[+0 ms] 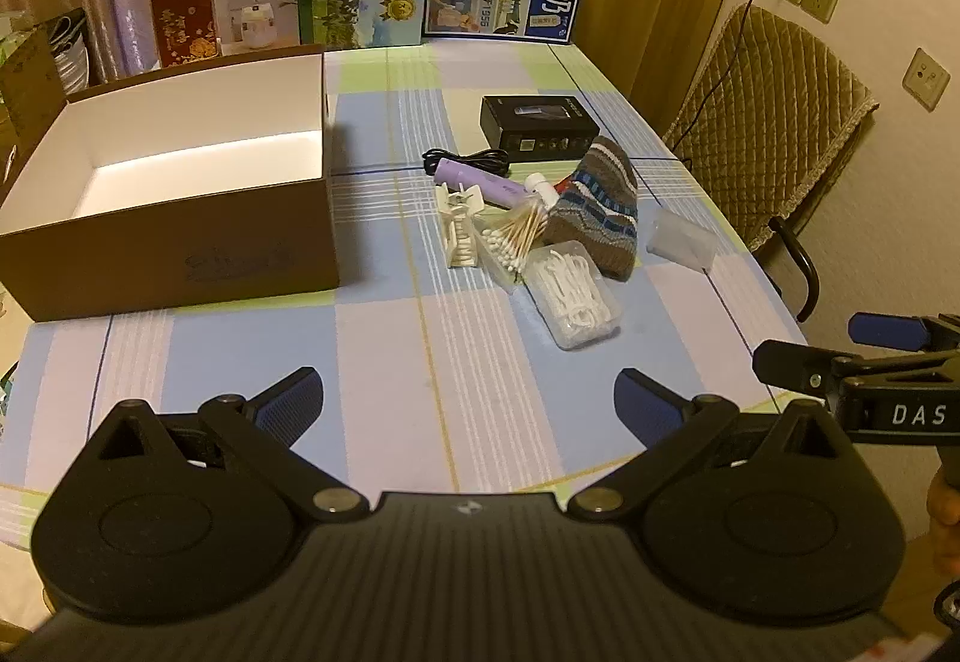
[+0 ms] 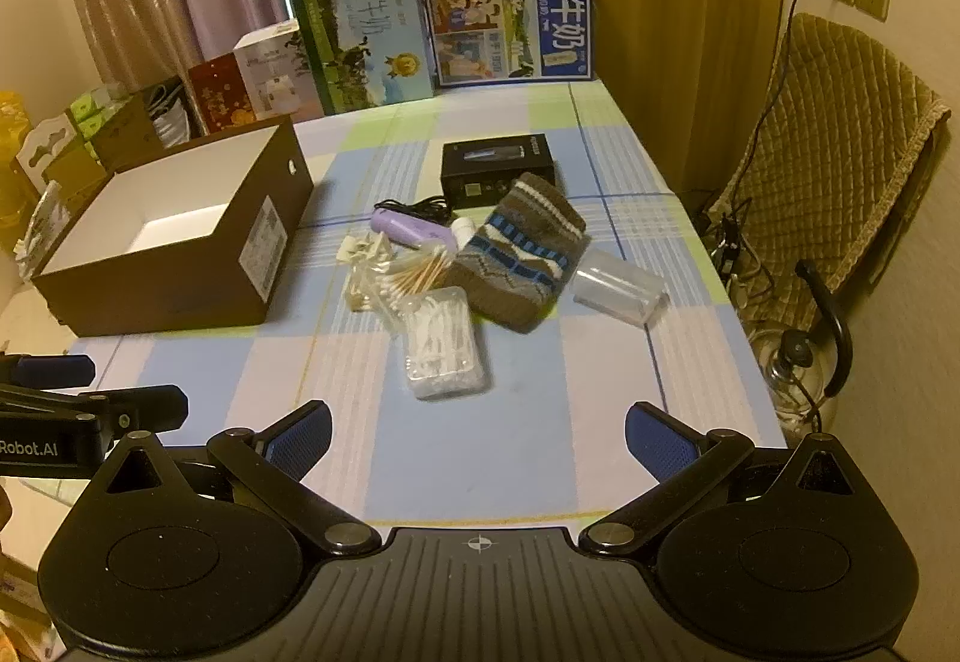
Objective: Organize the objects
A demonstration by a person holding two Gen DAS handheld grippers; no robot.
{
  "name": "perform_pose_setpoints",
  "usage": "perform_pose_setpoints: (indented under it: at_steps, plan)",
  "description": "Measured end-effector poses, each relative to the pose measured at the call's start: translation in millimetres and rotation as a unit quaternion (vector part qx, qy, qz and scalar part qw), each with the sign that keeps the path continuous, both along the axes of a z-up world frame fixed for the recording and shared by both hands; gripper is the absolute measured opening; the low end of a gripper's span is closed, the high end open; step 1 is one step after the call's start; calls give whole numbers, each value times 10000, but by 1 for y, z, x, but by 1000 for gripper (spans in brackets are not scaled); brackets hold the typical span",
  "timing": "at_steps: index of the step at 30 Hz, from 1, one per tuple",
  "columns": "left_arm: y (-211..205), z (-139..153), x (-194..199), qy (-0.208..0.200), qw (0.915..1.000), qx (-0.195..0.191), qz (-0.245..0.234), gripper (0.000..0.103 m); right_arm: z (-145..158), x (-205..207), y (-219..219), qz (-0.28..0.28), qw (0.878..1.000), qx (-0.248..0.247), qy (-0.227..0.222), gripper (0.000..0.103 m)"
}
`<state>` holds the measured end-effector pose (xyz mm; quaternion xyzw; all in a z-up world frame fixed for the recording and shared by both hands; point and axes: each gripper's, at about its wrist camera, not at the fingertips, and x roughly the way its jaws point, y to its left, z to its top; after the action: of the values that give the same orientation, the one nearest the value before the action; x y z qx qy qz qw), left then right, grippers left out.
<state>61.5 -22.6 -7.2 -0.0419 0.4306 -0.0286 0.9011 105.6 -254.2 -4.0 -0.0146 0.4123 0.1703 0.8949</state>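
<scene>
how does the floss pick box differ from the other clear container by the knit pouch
The floss pick box is packed with white picks; the clear container looks empty. The floss pick box is flat and rectangular; the clear container is rounder and lies on its side. The box sits nearer the grippers, the container right of the knit pouch. Both are see-through plastic.
</scene>
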Motion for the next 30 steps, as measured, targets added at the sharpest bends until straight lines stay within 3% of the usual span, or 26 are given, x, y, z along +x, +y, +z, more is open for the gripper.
perform_pose_setpoints:
  at_steps: [30]
  plan:
    - [-35,-45,98,601,9980,-26,-185,102,-37,101,-30,67,9994,292,171,101]
